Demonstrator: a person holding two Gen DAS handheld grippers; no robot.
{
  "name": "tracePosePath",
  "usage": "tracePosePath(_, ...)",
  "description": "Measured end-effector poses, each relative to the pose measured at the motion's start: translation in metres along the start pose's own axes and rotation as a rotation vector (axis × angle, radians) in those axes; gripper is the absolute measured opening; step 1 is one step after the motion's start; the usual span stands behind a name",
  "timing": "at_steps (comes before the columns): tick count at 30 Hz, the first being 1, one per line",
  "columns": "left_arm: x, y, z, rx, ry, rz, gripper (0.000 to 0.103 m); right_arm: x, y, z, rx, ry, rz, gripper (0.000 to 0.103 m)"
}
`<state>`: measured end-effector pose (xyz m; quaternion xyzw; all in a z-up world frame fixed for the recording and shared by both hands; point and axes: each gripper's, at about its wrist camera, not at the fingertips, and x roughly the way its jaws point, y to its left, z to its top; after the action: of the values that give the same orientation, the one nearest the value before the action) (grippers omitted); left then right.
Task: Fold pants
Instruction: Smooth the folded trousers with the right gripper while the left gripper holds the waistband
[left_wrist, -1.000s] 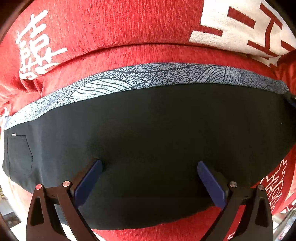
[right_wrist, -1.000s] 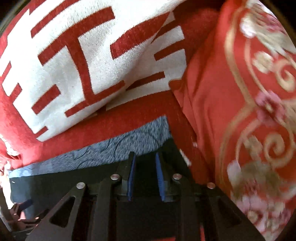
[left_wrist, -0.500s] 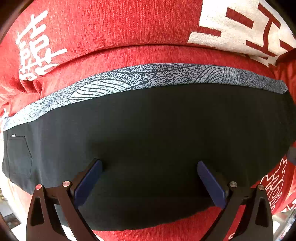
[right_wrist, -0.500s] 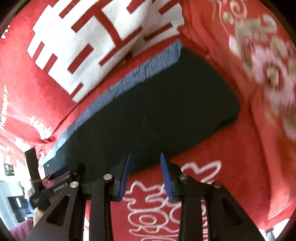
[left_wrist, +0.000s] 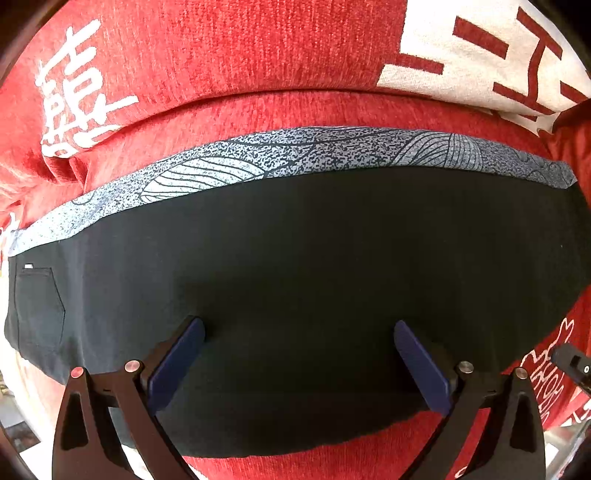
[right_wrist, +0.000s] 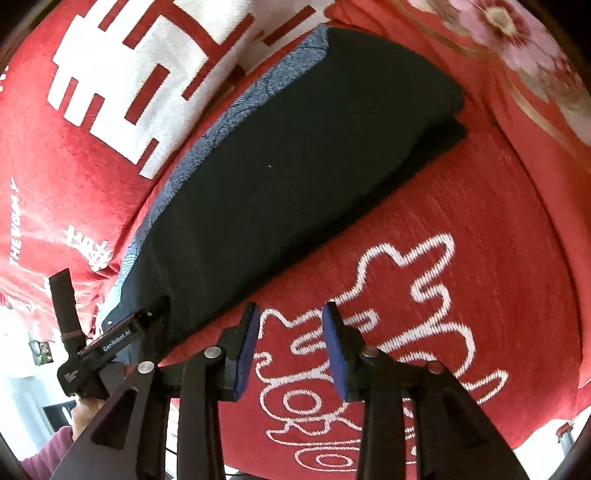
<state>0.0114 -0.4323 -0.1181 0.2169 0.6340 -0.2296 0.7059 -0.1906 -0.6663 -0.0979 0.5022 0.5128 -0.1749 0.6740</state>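
Right hand-held gripper (right_wrist: 290, 349) hangs over bare red cover (right_wrist: 461, 258) with nothing between its blue pads; its jaws are opening. The pants (right_wrist: 295, 147) lie up and to its left, a long dark strip with a patterned grey band (left_wrist: 295, 147) along the far edge, resting on the red-covered cushion. The left hand-held gripper (left_wrist: 299, 363) stands spread wide, pointing straight down, and its pads seem to rest on the pants' near portion without pinching any cloth.

Risks, as I judge them: the near-right end shows two layers slightly offset, so a grab there might catch only the top layer and drag the fold apart. Because the cushion is soft and rounded, a pull could slide the whole strip toward the near edge. If the left pads lift early, nothing anchors the cloth, and the next fold could land crooked.
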Motion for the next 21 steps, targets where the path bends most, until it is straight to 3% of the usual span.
tracePosePath(7, -0.005, -0.002, 0.002, 0.001, 0.003, 0.012, 0.103, -0.012, -0.024, 0.002, 0.085, -0.051, 0.048, 0.04)
tracePosePath(15, -0.027, -0.045, 0.003, 0.07, -0.056, -0.029, 0.103, -0.024, -0.049, 0.015, 0.17, -0.133, 0.112, 0.04)
tracePosePath(21, -0.022, -0.068, 0.017, 0.034, -0.061, -0.055, 0.103, -0.025, -0.056, 0.02, 0.196, -0.159, 0.151, 0.04)
